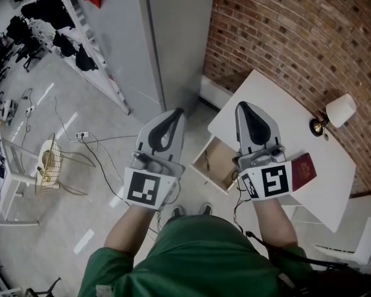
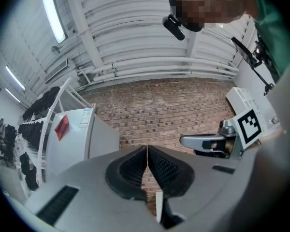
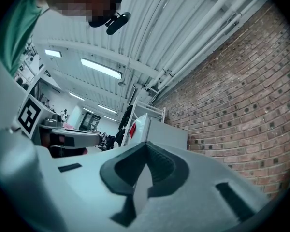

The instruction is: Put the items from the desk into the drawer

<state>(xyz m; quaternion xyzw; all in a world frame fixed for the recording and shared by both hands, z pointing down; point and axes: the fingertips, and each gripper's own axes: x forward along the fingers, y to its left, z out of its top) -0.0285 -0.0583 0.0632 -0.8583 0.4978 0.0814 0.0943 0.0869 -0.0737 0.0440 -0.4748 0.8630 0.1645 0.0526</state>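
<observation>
at the far left of the head view one wire chair (image 1: 49,163) is standing on the pale floor (image 1: 80,215), with one white power strip (image 1: 81,135) lying near it. you are holding two grippers side by side in front of your green shirt (image 1: 191,252), both pointing away from you. the left gripper (image 1: 178,112) is hovering over the floor just left of the desk. its two jaws are pressing together with nothing between them, as the left gripper view is showing against the brick wall (image 2: 164,105). one drawer (image 1: 219,163) is standing open from the desk's left side, showing between the two grippers and below them. the right gripper (image 1: 242,106) is hovering above the one white desk (image 1: 266,94), its two jaws likewise pressing together on nothing. just right of that gripper's marker cube, one dark red booklet (image 1: 303,171) is lying flat on the desk top, outside the drawer. further right, one small lamp (image 1: 335,112) with a white shade is showing at the desk's far edge, beside the brick wall.
</observation>
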